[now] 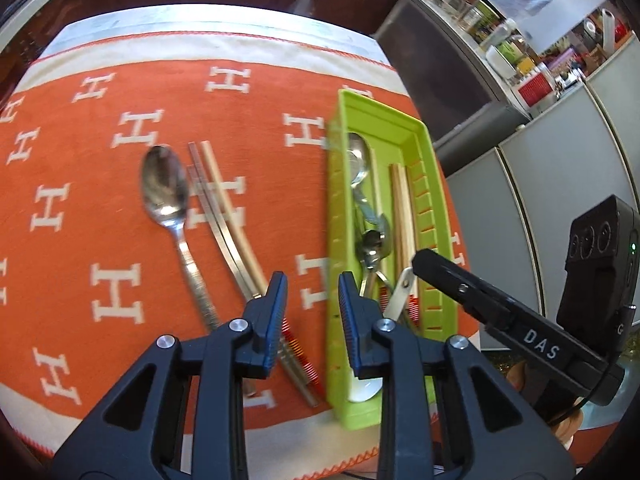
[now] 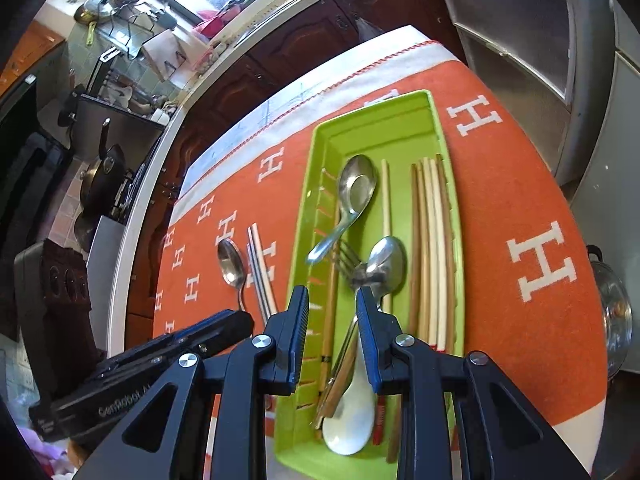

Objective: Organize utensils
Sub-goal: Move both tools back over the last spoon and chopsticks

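Observation:
A green tray (image 2: 438,120) lies on the orange cloth (image 1: 100,240). It holds metal spoons (image 2: 358,184), a fork (image 2: 348,256), wooden chopsticks (image 2: 432,248) and a white ceramic spoon (image 2: 352,420). Left of the tray (image 1: 424,168), on the cloth, lie a metal spoon (image 1: 164,188), a pair of metal chopsticks (image 1: 216,220) and a pale chopstick (image 1: 230,216). My left gripper (image 1: 313,284) hangs open over the cloth at the tray's left wall, nothing between its fingers. My right gripper (image 2: 332,296) is open above the tray's near half, gripping nothing; its tip (image 1: 420,260) shows over the tray.
The cloth covers a table whose far edge (image 1: 224,20) meets dark wooden cabinets. Grey cabinet doors (image 1: 520,200) stand to the right under a cluttered counter (image 1: 500,40). A pot with a glass lid (image 2: 616,312) sits off the table's right side. Pans (image 2: 100,176) are at far left.

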`<state>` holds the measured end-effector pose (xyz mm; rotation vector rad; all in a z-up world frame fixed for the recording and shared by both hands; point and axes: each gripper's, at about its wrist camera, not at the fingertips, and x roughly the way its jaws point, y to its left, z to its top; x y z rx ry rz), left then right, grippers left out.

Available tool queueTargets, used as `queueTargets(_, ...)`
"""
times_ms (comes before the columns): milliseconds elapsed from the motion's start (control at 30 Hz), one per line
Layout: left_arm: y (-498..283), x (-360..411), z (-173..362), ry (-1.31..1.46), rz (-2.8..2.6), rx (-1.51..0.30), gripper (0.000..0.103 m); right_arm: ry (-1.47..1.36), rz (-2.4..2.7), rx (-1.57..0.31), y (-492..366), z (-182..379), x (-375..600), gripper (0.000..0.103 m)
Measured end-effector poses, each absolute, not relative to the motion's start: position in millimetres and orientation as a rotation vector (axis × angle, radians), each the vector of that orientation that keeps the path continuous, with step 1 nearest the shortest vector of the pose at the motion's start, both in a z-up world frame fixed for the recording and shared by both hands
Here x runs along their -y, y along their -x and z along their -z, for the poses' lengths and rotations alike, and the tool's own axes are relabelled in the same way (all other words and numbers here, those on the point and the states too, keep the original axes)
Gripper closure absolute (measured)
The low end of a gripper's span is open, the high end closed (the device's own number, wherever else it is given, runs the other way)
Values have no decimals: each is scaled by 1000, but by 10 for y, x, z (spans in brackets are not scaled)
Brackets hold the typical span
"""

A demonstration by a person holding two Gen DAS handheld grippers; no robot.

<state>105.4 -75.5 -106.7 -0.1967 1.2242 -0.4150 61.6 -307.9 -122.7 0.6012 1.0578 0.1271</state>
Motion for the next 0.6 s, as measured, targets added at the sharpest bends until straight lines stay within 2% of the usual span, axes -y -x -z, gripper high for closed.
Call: queueTargets(600, -843, -240, 1268, 252, 250, -1266, 80, -453, -243, -1097, -492, 1038, 2271, 78)
